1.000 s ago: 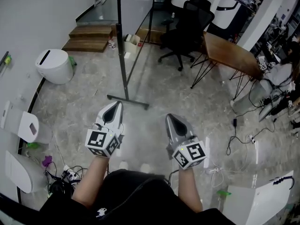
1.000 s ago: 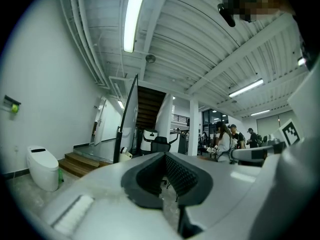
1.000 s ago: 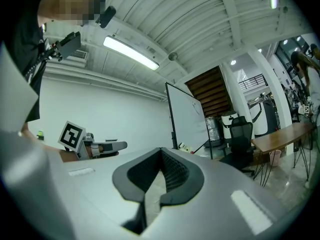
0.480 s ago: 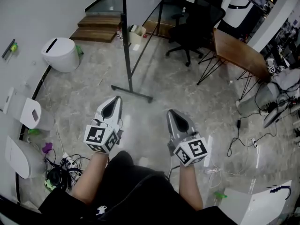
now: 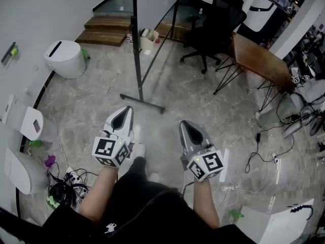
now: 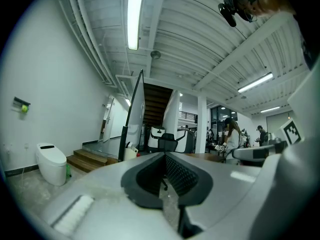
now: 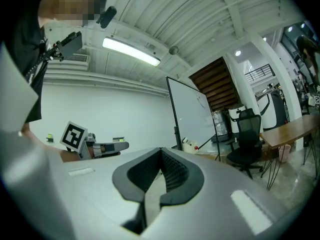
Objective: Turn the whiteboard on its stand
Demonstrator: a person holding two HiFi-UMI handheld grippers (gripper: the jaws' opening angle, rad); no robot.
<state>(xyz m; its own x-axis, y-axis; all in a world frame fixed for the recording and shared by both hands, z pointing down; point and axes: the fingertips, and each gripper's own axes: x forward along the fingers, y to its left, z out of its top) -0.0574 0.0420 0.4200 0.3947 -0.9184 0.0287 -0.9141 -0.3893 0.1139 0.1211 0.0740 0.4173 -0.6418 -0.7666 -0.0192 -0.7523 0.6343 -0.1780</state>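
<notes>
Holding the left gripper (image 5: 127, 109) and right gripper (image 5: 182, 124) empty, jaws together, we face the whiteboard (image 7: 192, 111) — well apart from both.

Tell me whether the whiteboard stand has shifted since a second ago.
No. The whiteboard stand keeps its place against the wooden steps; the view shifted.

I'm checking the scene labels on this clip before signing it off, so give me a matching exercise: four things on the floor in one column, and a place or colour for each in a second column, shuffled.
Things:
1. whiteboard stand
2. office chair
3. wooden table
4. white bin

Descriptions:
A. brown top on thin black legs, at the right of the head view
B. round and pale, near the left wall
C. black, on a star base, beyond the stand
D. upright dark pole on a floor bar, mid-floor

Pairs: 1-D, 2-C, 3-A, 4-B
</notes>
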